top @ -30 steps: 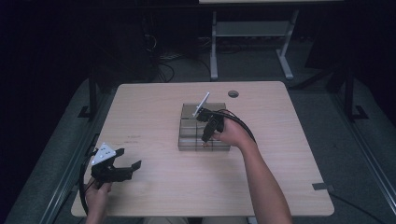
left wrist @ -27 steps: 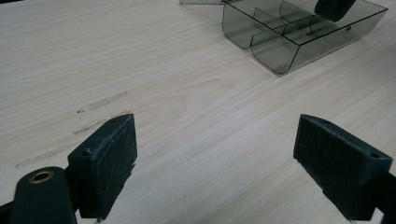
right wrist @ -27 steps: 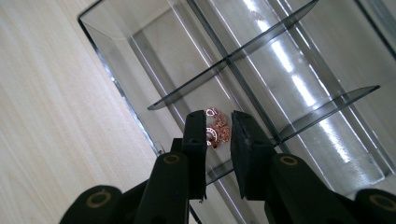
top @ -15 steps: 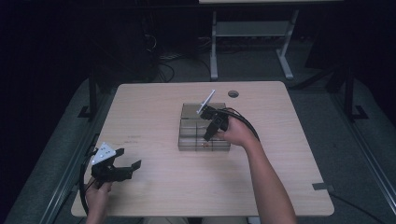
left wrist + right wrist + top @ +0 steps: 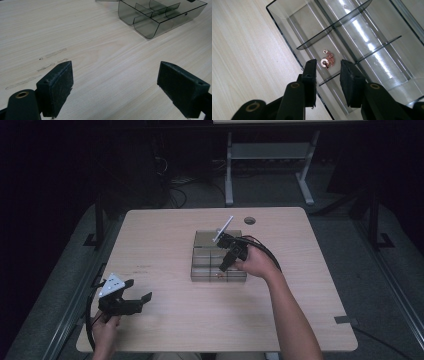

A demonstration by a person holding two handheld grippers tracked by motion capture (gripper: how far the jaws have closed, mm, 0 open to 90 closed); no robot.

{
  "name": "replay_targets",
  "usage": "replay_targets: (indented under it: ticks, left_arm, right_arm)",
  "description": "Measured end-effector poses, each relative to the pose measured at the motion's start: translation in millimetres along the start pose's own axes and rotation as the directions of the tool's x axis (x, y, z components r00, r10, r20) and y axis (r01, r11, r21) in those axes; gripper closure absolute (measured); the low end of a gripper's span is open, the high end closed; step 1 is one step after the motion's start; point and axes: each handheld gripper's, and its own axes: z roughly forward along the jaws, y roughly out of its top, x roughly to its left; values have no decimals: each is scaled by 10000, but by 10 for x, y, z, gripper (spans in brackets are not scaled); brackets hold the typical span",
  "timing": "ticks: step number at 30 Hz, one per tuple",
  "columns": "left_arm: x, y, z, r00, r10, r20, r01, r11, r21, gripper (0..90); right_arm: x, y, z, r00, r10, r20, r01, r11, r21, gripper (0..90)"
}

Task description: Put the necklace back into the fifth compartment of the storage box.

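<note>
High view: we see the right gripper (image 5: 226, 263) over the near row of the clear divided box (image 5: 218, 256) at mid-table, well clear of every table (image 5: 165, 227) edge, and the left gripper (image 5: 136, 296) low by the near-left corner with bare wood between them. Right gripper view puts its jaws partly apart, clamping nothing, above a small copper chain (image 5: 327, 60) lying in a compartment along the box's outer wall. Left gripper view shows its jaws wide apart over bare wood.
</note>
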Motion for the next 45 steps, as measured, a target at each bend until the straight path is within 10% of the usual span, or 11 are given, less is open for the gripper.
replay_targets:
  ticks: [45]
  left_arm:
    - [-36, -10, 29, 10000, 75, 12, -75, 10000, 60, 131]
  right_arm:
    - [76, -529, -294, 9997, -222, -94, 213, 9964, -819, 403]
